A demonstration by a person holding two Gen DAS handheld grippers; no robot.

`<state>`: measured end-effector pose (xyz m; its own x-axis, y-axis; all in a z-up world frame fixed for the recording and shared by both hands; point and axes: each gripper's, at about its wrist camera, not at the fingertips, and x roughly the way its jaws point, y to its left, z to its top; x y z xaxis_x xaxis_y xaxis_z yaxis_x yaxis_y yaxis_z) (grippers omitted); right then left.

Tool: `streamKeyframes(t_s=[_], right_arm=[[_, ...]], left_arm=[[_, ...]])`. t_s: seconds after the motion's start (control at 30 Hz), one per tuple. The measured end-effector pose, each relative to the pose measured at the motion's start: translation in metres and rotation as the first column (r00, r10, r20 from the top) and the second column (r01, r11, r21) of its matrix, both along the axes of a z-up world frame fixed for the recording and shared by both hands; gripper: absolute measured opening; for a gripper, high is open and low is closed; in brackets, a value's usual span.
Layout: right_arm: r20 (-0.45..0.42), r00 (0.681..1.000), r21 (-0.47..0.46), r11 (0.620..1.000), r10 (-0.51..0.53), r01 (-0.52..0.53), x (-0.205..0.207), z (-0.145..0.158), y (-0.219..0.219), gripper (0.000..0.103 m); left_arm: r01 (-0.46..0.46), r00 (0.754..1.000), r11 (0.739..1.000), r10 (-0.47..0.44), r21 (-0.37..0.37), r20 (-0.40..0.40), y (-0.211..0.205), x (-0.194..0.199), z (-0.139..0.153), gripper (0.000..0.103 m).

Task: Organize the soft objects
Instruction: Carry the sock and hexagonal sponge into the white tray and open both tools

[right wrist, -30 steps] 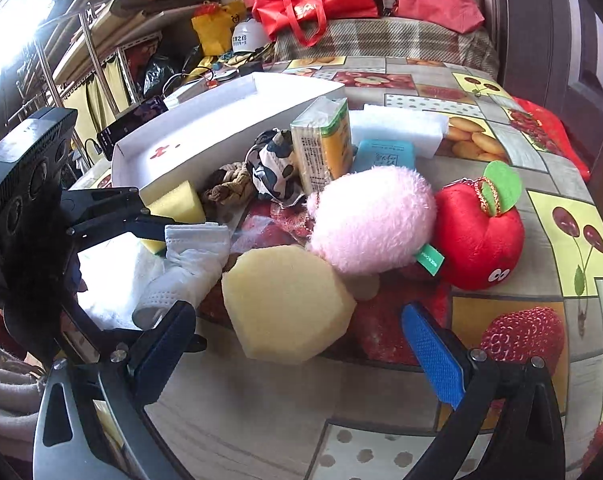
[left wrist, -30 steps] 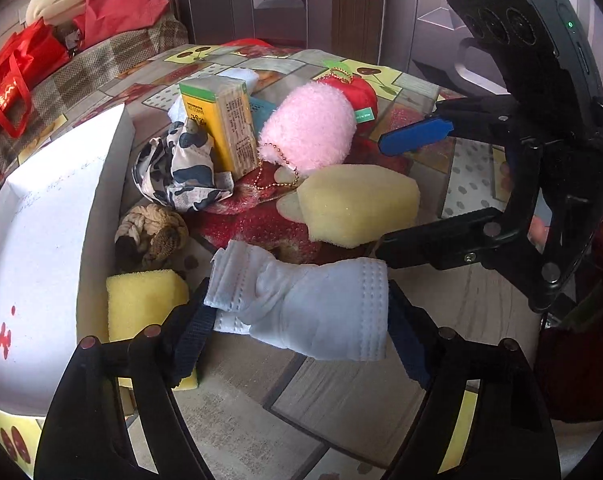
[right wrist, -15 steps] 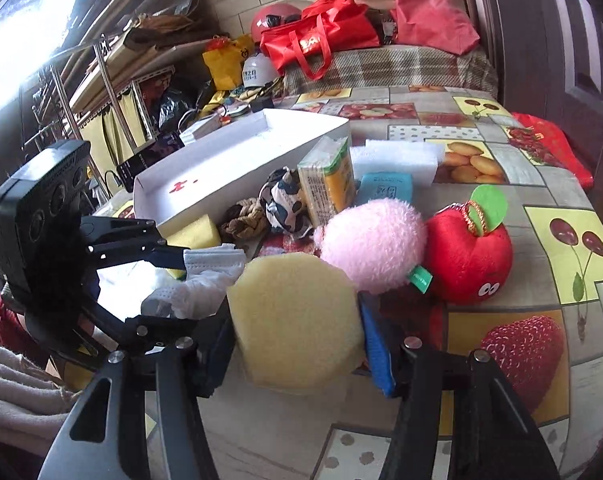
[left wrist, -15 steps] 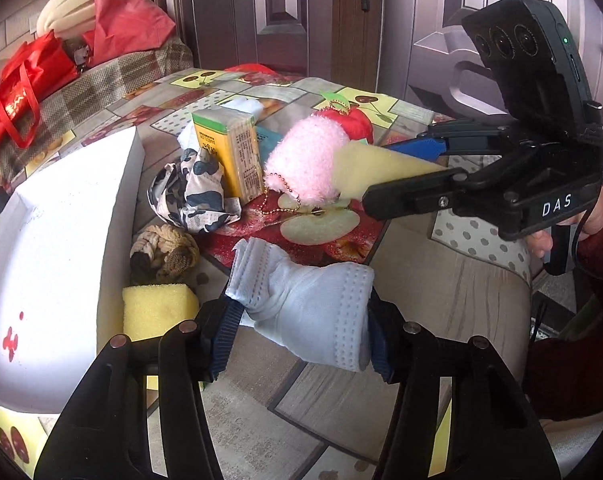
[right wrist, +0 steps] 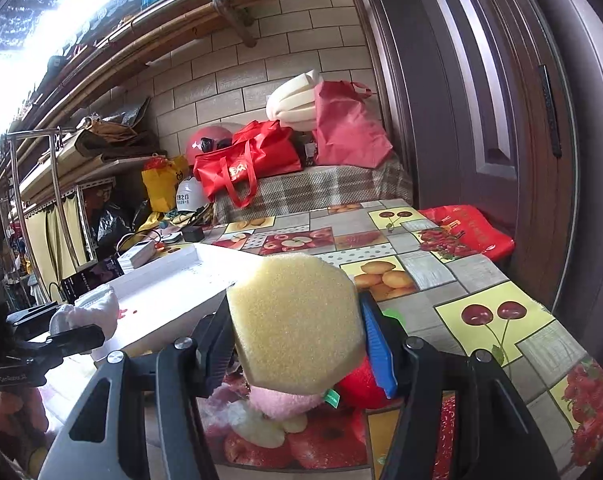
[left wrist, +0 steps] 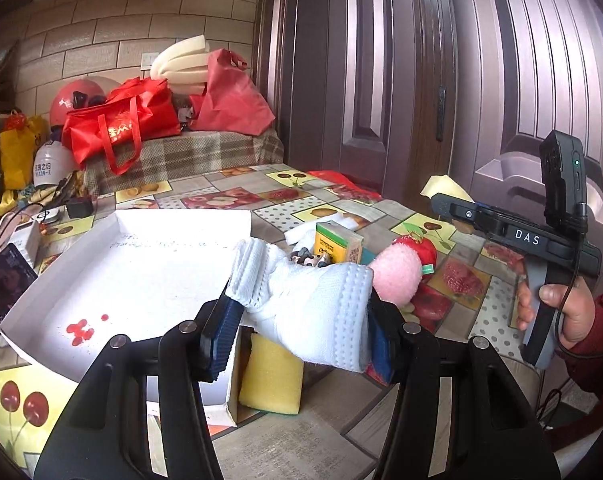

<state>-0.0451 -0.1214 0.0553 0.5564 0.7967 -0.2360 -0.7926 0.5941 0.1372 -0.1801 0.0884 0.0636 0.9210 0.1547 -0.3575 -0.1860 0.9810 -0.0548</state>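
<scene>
Soft objects sit in both claws, each clear of the table. The left gripper (left wrist: 301,330) pinches a white knitted cloth (left wrist: 313,308) between its blue pads; the jaws have just been closing on it, and the bundle bulges out past both fingers. What kind of garment it is cannot be made out. Just beyond the cloth lies the white tray (left wrist: 141,272), and the cloth overlaps the tray's near right corner in the left wrist view. A rectangular yellow sponge (left wrist: 271,376) stands against the tray's near outer wall, its top hidden by the cloth. Right of the tray, a pink plush (left wrist: 395,280), a red plush apple (left wrist: 423,246) and a yellow-green carton (left wrist: 337,244) are each partly covered.

The right gripper (right wrist: 295,340) clamps a pale yellow hexagonal sponge (right wrist: 293,324), its jaws having just closed too. That sponge hides most of the plush toys beneath it and the tray's near end.
</scene>
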Motion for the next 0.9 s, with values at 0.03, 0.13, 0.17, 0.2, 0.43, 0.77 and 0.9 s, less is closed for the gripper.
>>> streamKeyframes(t_s=[0.03, 0.13, 0.17, 0.2, 0.43, 0.77, 0.9], right_arm=[[0.001, 1.0, -0.006, 1.0, -0.001, 0.001, -0.001, 0.0, 0.002, 0.059], [0.01, 1.0, -0.012, 1.0, 0.015, -0.015, -0.006, -0.001, 0.006, 0.059], [0.014, 1.0, -0.012, 1.0, 0.02, -0.02, -0.008, 0.0, 0.008, 0.058], [0.017, 1.0, -0.016, 1.0, 0.025, -0.025, -0.008, 0.0, 0.01, 0.058], [0.013, 0.998, -0.015, 0.998, 0.063, -0.063, -0.01, -0.001, 0.03, 0.058], [0.01, 0.991, -0.046, 0.99, 0.135, -0.135, -0.017, -0.005, 0.074, 0.058], [-0.014, 0.985, -0.048, 0.984, 0.174, -0.174, -0.025, -0.008, 0.088, 0.058]], left_arm=[[-0.011, 1.0, 1.0, 0.011, -0.002, 0.004, 0.002, -0.002, 0.0, 0.055], [-0.044, 0.999, 0.999, 0.044, -0.004, 0.006, 0.008, -0.004, 0.0, 0.055], [-0.054, 0.999, 0.999, 0.054, 0.001, 0.003, 0.008, -0.004, -0.001, 0.055], [-0.066, 0.998, 0.998, 0.066, 0.007, 0.001, 0.01, -0.005, -0.001, 0.055], [-0.141, 0.987, 0.984, 0.148, 0.105, -0.06, 0.03, 0.0, -0.011, 0.055], [-0.274, 0.96, 0.955, 0.278, 0.114, -0.026, 0.083, -0.006, -0.012, 0.055], [-0.325, 0.945, 0.943, 0.327, 0.077, -0.016, 0.106, -0.009, -0.013, 0.055]])
